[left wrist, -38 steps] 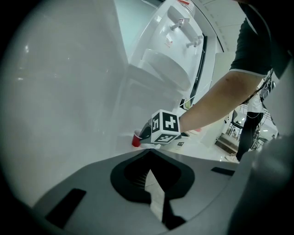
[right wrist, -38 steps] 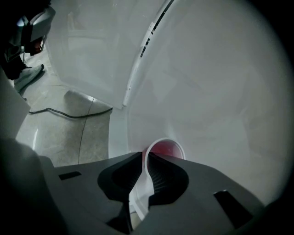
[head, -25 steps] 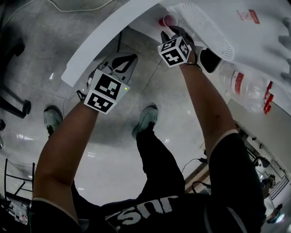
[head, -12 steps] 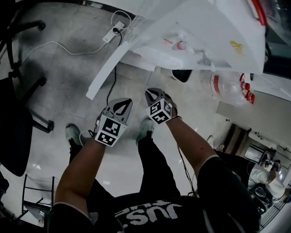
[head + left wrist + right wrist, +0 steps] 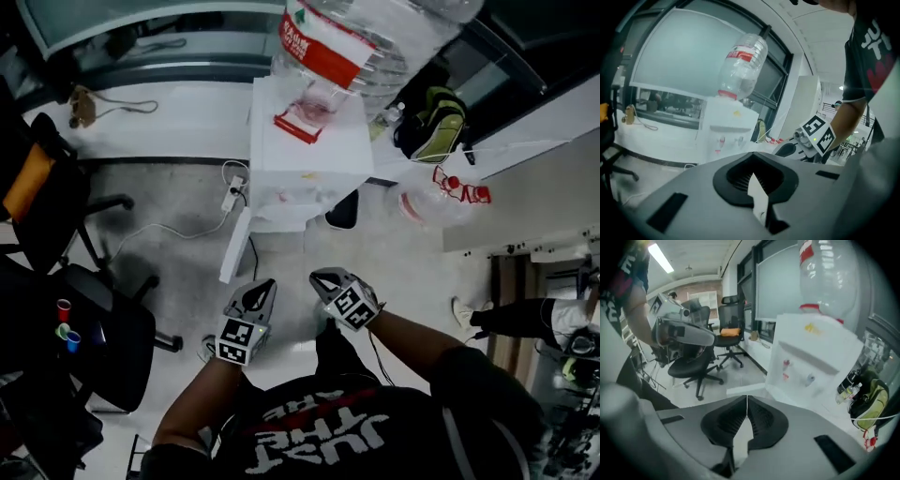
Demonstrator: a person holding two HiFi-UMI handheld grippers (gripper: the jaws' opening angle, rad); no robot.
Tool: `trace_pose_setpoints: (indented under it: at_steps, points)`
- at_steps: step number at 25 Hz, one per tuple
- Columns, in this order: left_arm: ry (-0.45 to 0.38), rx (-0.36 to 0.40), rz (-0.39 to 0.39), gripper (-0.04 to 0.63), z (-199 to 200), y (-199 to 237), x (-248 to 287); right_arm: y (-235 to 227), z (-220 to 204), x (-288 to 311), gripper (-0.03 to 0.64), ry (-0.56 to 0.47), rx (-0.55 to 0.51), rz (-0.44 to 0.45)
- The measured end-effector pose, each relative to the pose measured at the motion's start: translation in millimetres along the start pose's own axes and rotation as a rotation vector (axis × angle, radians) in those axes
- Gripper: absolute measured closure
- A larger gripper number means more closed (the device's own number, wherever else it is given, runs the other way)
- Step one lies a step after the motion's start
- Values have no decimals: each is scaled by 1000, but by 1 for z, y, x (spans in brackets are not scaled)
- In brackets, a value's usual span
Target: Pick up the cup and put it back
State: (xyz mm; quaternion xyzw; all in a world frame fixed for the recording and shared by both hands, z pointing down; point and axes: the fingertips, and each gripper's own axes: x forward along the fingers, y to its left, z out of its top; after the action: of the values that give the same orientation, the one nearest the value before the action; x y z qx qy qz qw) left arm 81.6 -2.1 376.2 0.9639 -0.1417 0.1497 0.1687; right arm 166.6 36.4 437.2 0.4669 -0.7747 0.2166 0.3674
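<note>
A white water dispenser [image 5: 309, 159] with an upturned bottle [image 5: 366, 37] stands ahead of me, also in the left gripper view [image 5: 729, 129] and the right gripper view [image 5: 813, 362]. A small red cup [image 5: 785, 376] sits under its red tap, seen faintly as the cup [image 5: 717, 151]. My left gripper [image 5: 267, 283] is held near my body, far from the dispenser, jaws shut and empty [image 5: 751, 153]. My right gripper [image 5: 319, 275] hangs beside it. Its jaws have just been closing and now meet with nothing between them [image 5: 746, 397].
A black office chair [image 5: 103, 328] with small coloured cups [image 5: 64, 323] stands at the left. Spare water bottles [image 5: 436, 202] and a backpack [image 5: 431, 127] lie right of the dispenser. A power strip and cable [image 5: 230, 197] lie on the floor. Another person [image 5: 525, 319] is at the right edge.
Both grippers have drawn back from the dispenser toward my body. The right gripper has left the red cup at the dispenser. The view now takes in the whole dispenser from farther off.
</note>
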Motion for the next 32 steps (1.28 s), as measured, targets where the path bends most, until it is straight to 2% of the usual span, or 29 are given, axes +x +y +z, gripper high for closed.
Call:
trace_pose_setpoints:
  at_steps: [3, 8, 11, 14, 24, 29, 32]
  points:
    - [-45, 107, -4, 588, 83, -9, -32, -3, 70, -65, 580, -142, 64, -35]
    - [-158, 190, -14, 588, 205, -55, -85, -6, 155, -185, 581, -326, 62, -74]
    - [-226, 257, -27, 588, 265, -77, -110, -7, 202, -241, 583, -441, 43, -88]
    - [-300, 277, -41, 588, 312, -92, -127, -9, 235, -284, 583, -532, 32, -87]
    - [-417, 271, -90, 588, 402, -115, -151, -27, 287, -375, 583, -712, 63, -128]
    - [-443, 259, -119, 588, 422, -125, -149, -40, 296, -401, 583, -774, 93, -141]
    - [-434, 280, -114, 588, 421, -128, -149, -42, 297, -403, 583, -781, 100, -141]
